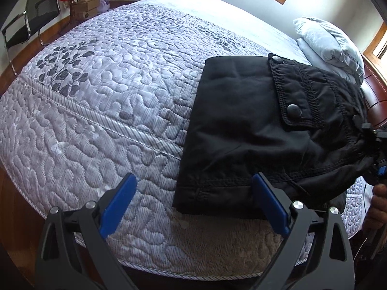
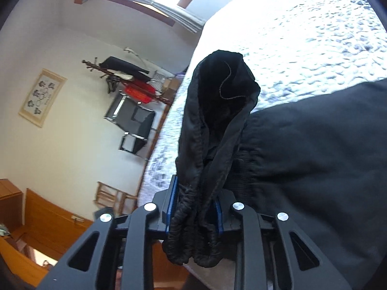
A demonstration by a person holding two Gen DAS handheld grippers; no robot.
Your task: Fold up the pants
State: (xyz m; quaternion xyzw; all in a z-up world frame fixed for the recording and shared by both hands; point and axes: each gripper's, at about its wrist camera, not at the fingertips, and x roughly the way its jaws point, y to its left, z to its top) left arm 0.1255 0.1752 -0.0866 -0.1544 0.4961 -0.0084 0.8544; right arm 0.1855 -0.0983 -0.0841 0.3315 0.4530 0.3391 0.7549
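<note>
So the black pants (image 1: 244, 130) are lying on the bed (image 1: 101, 91), folded into a thick stack near the front edge of the quilted grey cover; a pocket flap with two snap buttons (image 1: 293, 109) sits on top of the stack, facing up. The left claw (image 1: 193, 200) is spread wide with nothing in it, hovering just at the near edge of the pants; its right blue finger (image 1: 271, 203) overlaps the hem of the stack, the other one is over bare quilt.

The right claw (image 2: 194, 207) is clamped tight on a bunched-up bit of the pants (image 2: 217, 120), looks like the elastic waistband, gathered between the blue pads; a loop of fabric stands up beyond the fingers, and the rest of the cloth trails off to the right onto the bed. From the left camera that right claw (image 1: 381, 159) shows at the far right edge of the stack.

A grey pillow (image 1: 326, 41) sits at the head of the bed; a black chair (image 1: 31, 17) stands off by the wall.
</note>
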